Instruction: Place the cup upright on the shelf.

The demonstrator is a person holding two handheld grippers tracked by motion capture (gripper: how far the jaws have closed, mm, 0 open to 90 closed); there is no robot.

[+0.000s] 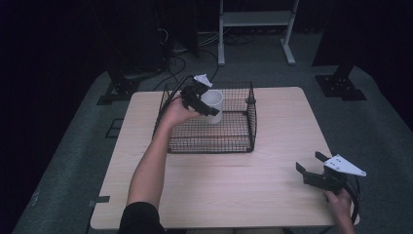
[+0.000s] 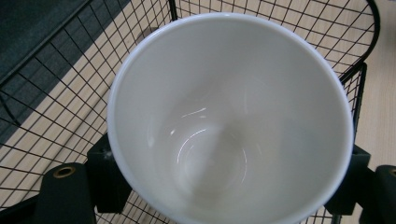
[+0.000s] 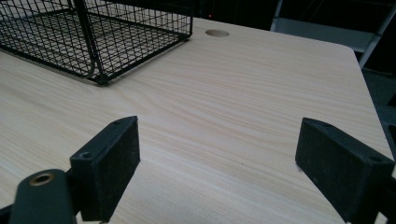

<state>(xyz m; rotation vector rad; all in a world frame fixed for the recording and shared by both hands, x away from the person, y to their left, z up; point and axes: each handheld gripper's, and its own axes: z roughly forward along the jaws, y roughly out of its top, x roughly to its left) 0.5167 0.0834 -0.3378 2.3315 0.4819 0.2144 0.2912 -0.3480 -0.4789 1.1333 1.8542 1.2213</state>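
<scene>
Left gripper [image 1: 207, 103] jaws clamped on opposite sides of the white cup [image 2: 229, 116], cup upright, empty, inside the wire basket [image 1: 243, 141] at upper centre of the high view, toward its left wall. Can't tell if the cup base is touching the mesh floor.

Risk: smooth tapered wall, grip looks low on it, so the cup could slip or tip if tilted. Basket rim close on the left; snag likely. Room is up.

Right gripper [image 3: 219, 163] wide open, holding nothing, lower right over bare table [image 1: 263, 195], well apart.
</scene>
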